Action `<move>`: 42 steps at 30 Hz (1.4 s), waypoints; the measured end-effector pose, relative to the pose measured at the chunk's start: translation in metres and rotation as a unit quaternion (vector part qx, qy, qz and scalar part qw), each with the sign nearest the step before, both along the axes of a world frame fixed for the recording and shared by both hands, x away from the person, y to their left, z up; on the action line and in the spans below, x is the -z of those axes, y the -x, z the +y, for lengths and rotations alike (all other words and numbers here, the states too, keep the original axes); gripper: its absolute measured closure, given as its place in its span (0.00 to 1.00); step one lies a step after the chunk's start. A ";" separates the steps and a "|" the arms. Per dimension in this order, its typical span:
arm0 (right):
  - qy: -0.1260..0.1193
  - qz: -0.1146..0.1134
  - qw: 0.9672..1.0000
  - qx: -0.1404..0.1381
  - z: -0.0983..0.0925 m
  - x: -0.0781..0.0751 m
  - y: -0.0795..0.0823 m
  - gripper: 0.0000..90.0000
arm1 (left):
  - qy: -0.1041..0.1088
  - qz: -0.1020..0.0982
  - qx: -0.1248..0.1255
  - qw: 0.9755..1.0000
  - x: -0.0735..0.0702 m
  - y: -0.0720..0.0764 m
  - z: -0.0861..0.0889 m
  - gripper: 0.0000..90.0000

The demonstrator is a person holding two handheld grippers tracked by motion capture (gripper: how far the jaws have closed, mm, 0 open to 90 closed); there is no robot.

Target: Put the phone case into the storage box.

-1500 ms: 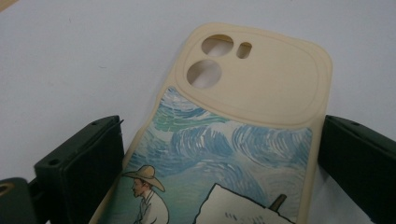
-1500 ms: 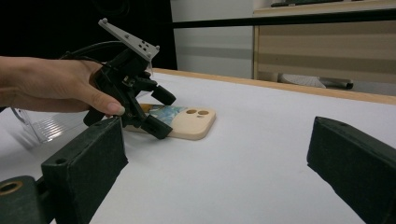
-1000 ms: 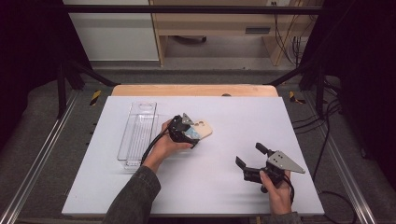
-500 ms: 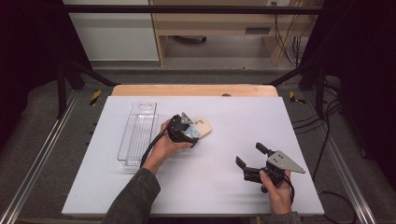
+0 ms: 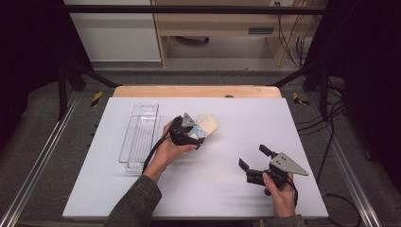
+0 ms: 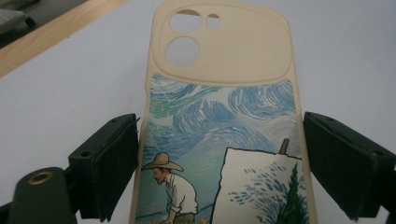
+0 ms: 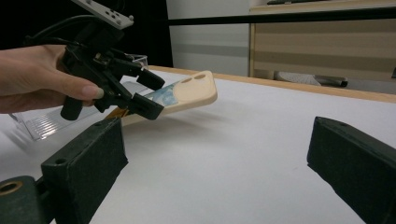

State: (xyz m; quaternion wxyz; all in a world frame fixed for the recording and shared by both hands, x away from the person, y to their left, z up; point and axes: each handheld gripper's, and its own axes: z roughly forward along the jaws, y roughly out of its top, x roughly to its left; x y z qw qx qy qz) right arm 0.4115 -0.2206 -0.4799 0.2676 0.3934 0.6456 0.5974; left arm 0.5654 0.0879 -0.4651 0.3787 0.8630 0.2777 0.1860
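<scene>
Clamping phone case [image 6: 224,135] by long edges in left gripper [image 5: 191,135], camera end raised, pointing away toward table's far edge, right gripper [image 5: 255,163] jaws apart, empty.

The phone case [image 6: 224,121] is cream-coloured, with a raised camera block pierced by three cut-outs at its far end and a painted print below: blue swirling sky, a man in a straw hat, a canvas. It lies between the two jaws of the left claw [image 5: 194,135], printed side up, its camera end tilted up and reaching out beyond the claw.
</scene>
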 end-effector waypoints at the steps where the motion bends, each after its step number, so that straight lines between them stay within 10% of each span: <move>1: 0.001 0.000 1.000 0.000 0.000 0.000 0.000 0.05 | 0.000 0.000 0.000 1.000 0.000 0.000 0.000 0.14; 11: -0.009 0.018 1.000 0.009 0.003 -0.002 0.000 0.07 | 0.058 -0.043 0.005 0.997 -0.010 0.025 0.001 0.13; 24: -0.017 0.055 0.998 -0.010 0.020 -0.036 -0.007 0.07 | 0.121 -0.095 0.015 0.988 -0.024 0.071 0.006 0.13; 42: -0.021 0.075 0.995 -0.064 0.065 -0.083 -0.017 0.13 | 0.157 -0.132 0.013 0.979 -0.027 0.110 0.016 0.13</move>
